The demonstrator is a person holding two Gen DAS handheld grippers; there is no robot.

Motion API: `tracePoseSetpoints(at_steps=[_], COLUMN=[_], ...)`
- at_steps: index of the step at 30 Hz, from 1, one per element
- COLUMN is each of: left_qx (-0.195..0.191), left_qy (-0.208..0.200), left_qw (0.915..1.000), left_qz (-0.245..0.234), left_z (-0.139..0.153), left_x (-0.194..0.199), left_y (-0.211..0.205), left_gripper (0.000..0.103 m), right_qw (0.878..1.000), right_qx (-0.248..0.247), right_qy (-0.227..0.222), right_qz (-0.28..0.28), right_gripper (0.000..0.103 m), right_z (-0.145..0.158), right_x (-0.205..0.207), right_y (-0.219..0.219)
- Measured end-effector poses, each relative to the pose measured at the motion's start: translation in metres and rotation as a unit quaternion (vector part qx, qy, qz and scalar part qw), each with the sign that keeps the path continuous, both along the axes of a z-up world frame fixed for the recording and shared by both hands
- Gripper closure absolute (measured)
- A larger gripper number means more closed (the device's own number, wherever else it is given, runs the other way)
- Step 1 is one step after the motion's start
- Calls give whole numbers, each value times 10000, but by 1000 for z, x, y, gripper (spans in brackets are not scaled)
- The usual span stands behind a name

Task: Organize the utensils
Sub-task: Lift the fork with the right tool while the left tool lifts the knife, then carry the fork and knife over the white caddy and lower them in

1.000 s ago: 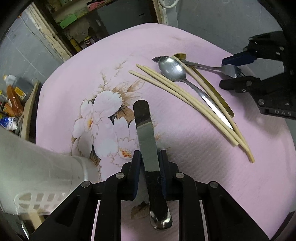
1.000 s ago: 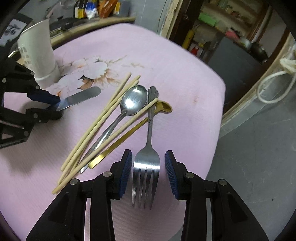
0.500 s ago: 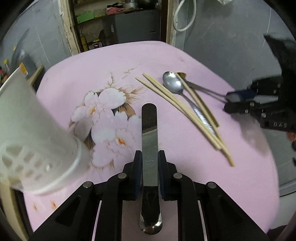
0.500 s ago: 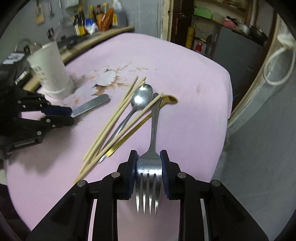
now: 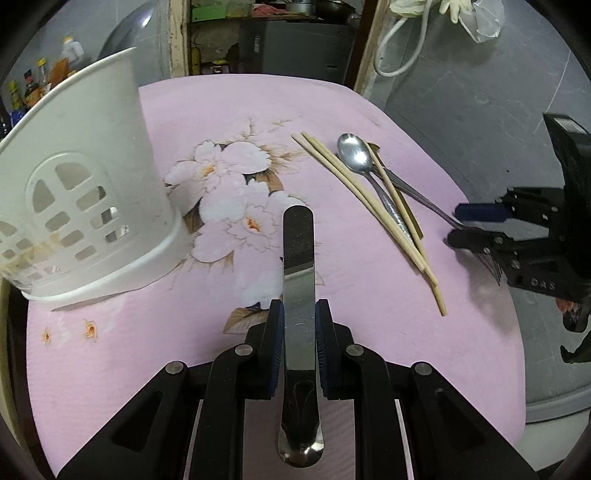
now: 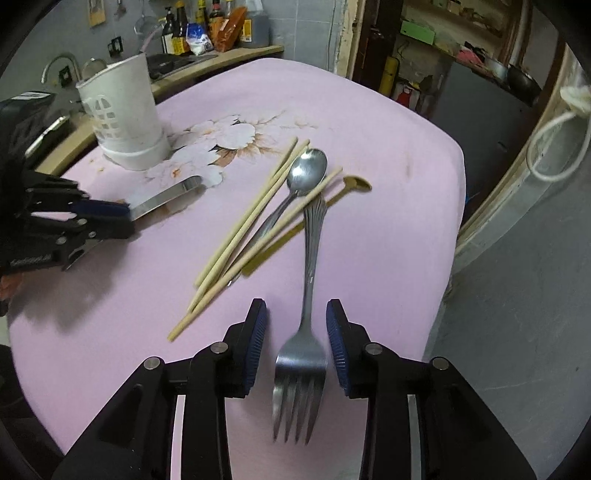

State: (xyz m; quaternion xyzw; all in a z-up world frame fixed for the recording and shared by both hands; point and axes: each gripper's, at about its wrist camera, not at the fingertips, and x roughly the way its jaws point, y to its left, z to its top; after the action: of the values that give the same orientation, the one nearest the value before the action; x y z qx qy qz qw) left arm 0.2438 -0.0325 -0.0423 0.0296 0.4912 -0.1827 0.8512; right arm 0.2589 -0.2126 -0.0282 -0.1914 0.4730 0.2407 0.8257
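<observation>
My left gripper is shut on a flat steel knife, whose blade points forward above the pink flowered cloth. A white slotted utensil holder stands to its left. My right gripper straddles a steel fork; its jaws are opening and the pads stand clear of the fork on both sides. The fork's handle rests on a pile made of pale chopsticks, a steel spoon and a gold spoon. In the right wrist view the left gripper holds the knife near the holder.
The pink cloth covers a rounded table whose edge drops to grey floor on the right. A counter with bottles runs behind the holder. A white cord hangs at the door frame.
The left gripper rolled level with the knife and drew closer to the holder. The right gripper's jaws closed onto the fork half a second ago and have since parted again.
</observation>
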Motion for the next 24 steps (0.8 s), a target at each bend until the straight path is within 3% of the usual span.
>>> tracePoseSetpoints(at_steps=[5,10,13,18,24], left_qx=[54,154,217,116,-302], left_qy=[-50,-30,-59,-524,-1076], left_qw=[10000,9999,9997,9986,9936], left_qz=[30,-12,-49,-33,154], left_z=[1,-2,-2,3,12], left_x=[-7,-7,-5,-14,-31], left_y=[2,2,0,4,15], left_gripper=[90,90,90,90,90], right_qw=[9999,9995,9983,9997,9903], right_qx=[-93,-58,168,118,715], right_qy=[91,274,468,-133,-1156], right_qz=[-37,-119,-303,-148,-293], right_gripper=[81,83,95,95,95], right_z=[-3,-8,-11,-5,17], right_x=[26,47,60,35,-4], right_y=[10,18,15,16,-8])
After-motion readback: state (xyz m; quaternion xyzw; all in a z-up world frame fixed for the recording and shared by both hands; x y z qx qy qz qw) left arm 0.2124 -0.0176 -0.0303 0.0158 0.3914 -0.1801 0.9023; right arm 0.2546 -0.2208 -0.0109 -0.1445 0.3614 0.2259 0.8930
